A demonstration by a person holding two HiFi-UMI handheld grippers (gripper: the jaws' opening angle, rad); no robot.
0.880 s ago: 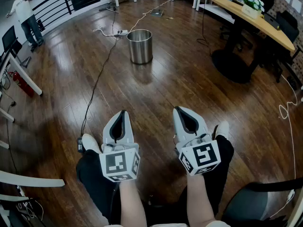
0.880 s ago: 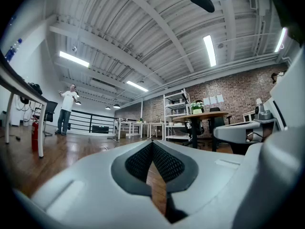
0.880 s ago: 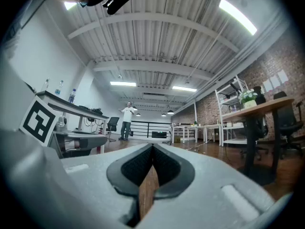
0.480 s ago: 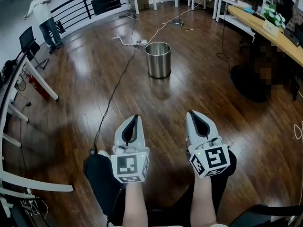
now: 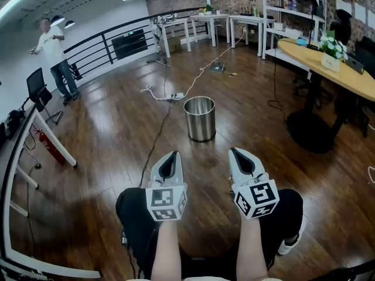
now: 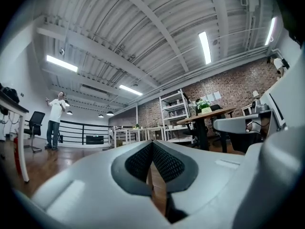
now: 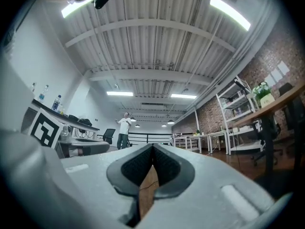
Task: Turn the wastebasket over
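I hold the left gripper (image 5: 169, 167) and right gripper (image 5: 243, 161) low in the frame, jaws closed, empty. The steel wastebasket (image 5: 200, 119) stands upright at centre, well beyond them, on the wood floor (image 5: 111, 139).

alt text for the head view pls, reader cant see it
An upright steel wastebasket, open end up, stands on a wood floor ahead of two shut, empty claws held side by side, the left claw and the right claw. A cable runs past the wastebasket, and a person stands at far left.
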